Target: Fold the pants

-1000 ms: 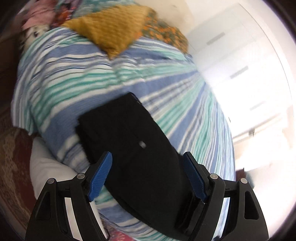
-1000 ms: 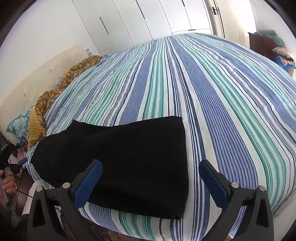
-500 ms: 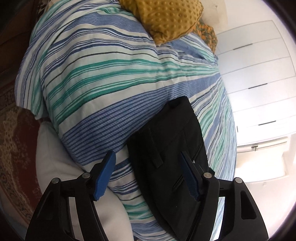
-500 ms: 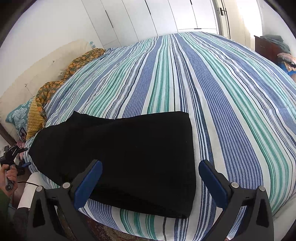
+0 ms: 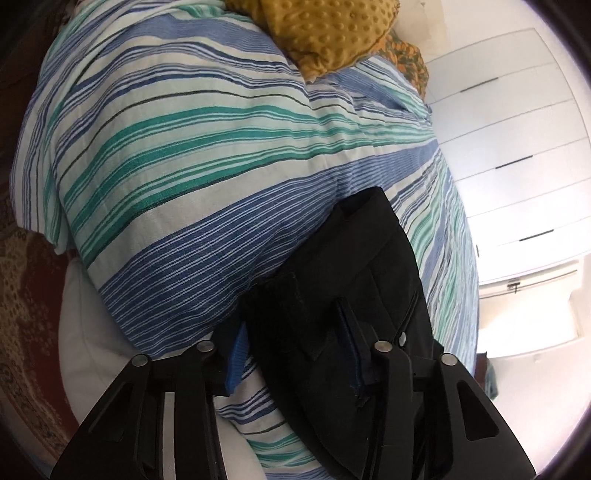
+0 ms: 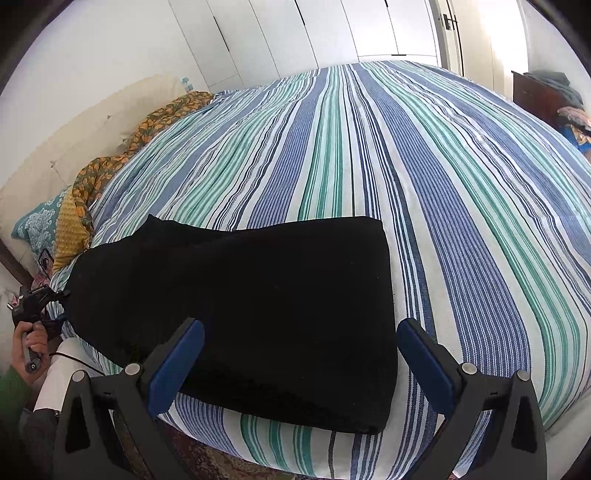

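**Black pants at the bed's near edge, left gripper at the waist end**

Left wrist view: the left gripper (image 5: 293,349) has just been closing, and its blue pads (image 5: 236,349) now flank the end of the folded black pants (image 5: 343,280). The fabric sits between the jaws and both pads appear to be against it, pinching that end. The pants run from 6 o'clock toward 1 o'clock across the striped bedspread (image 5: 184,155). A mustard cushion (image 5: 332,29) lies at 12 o'clock; white wardrobe doors (image 5: 509,155) fill the 3 o'clock side.

Right wrist view: the right gripper (image 6: 299,362) hovers with jaws spread wide, one pad over the pants (image 6: 258,295) and the other over the bedspread (image 6: 443,184) just past the right-hand end; nothing is between them in contact. The pants lie flat along the near edge, spanning 9 to 5 o'clock. At 9 o'clock a hand (image 6: 31,341) holds the left gripper (image 6: 55,295) at the far end of the pants.
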A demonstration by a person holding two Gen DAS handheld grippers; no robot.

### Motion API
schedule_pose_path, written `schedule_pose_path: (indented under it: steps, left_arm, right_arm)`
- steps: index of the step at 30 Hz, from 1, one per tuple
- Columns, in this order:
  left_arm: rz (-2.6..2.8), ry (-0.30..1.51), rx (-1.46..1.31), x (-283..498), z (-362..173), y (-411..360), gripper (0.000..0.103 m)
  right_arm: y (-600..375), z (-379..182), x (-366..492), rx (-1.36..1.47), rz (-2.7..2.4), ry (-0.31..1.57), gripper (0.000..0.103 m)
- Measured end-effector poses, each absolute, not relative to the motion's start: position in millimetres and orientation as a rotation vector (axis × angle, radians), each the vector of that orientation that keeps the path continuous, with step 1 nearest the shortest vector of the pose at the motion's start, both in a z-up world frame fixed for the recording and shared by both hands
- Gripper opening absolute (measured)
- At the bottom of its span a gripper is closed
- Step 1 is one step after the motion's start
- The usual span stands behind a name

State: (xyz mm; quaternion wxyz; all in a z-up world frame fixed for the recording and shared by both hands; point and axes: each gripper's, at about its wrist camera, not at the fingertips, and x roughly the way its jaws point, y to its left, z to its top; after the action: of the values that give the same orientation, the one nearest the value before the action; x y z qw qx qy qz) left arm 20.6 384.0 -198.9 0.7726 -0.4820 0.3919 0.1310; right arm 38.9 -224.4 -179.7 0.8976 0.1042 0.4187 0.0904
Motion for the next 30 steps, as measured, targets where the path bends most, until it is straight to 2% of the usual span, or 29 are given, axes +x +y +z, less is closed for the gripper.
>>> schedule_pose_path:
  steps: [2, 4, 10, 15, 18, 22, 24, 28, 30]
  left_arm:
    - [0.29, 0.841, -1.018, 17.6, -192.4, 381.0, 0.025]
    - [0.276, 0.813, -1.039, 10.4, -182.7, 379.7, 0.021]
    - [0.151, 0.7, -0.916, 8.0, -94.1, 333.7, 0.019]
    - [-0.037, 0.66, -0.589, 26.7, -9.3, 221.1, 0.019]
    - [-0.185, 0.684, -0.43, 34.1, 10.1, 134.1, 0.019]
    - [-0.328, 0.775, -0.205, 42.1, -11.5, 13.7, 0.019]
    - [-0.362, 0.847, -0.09, 49.1, -46.4, -43.7, 0.021]
    - [-0.355, 0.961, 0.235, 54.3, -120.7, -124.5, 0.032]
    - [-0.351, 0.945, 0.35, 42.8, -129.3, -143.2, 0.036]
  right_arm:
    - [-223.5, -179.3, 38.3, 0.212, 0.187, 0.866, 0.103]
    - [-223.7, -179.4, 38.4, 0.219, 0.185, 0.869, 0.103]
    - [-227.6, -179.2, 39.3, 0.232, 0.179, 0.866, 0.103]
    - [-227.7, -176.3, 40.2, 0.242, 0.189, 0.854, 0.103]
    - [-229.0, -172.1, 38.8, 0.246, 0.186, 0.834, 0.103]
    - [-238.8, -166.4, 35.4, 0.278, 0.163, 0.801, 0.103]
    - [-245.6, -164.9, 35.7, 0.307, 0.149, 0.793, 0.103]
    - [-260.7, -164.7, 36.2, 0.359, 0.116, 0.782, 0.103]
    - [-267.5, -162.8, 35.5, 0.376, 0.095, 0.77, 0.103]
